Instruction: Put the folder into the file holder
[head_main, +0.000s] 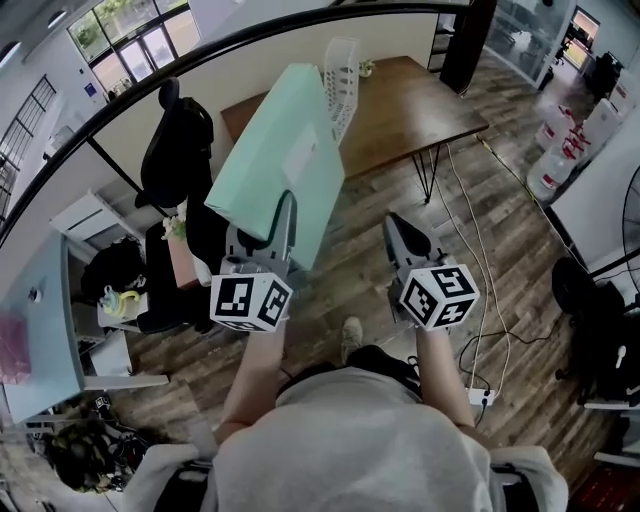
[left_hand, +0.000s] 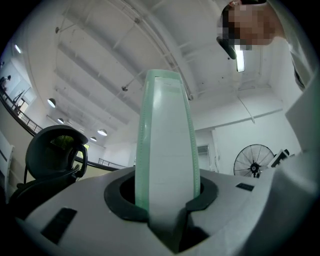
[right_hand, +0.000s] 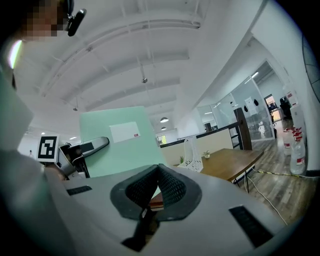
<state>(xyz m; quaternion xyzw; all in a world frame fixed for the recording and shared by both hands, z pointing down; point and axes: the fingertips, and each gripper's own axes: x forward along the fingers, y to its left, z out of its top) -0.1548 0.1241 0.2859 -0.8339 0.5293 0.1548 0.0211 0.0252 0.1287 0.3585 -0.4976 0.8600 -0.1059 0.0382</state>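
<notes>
I see the brown wooden surface (head_main: 425, 105) standing on thin black legs on the plank floor (head_main: 350, 285). Near its far left corner the white mesh file holder (head_main: 342, 70) stands upright, with a small potted plant (head_main: 367, 68) just beside it. On the floor, pale cables (head_main: 487, 300) trail from the surface's near side to a white power strip (head_main: 481, 397). Large water bottles (head_main: 560, 150) stand on the floor at the right. A second, pale blue surface (head_main: 40, 320) at the left carries something pink (head_main: 12, 350) I can't make out.

The white label (head_main: 300, 157) on the folder (head_main: 262, 175) cannot be read.
</notes>
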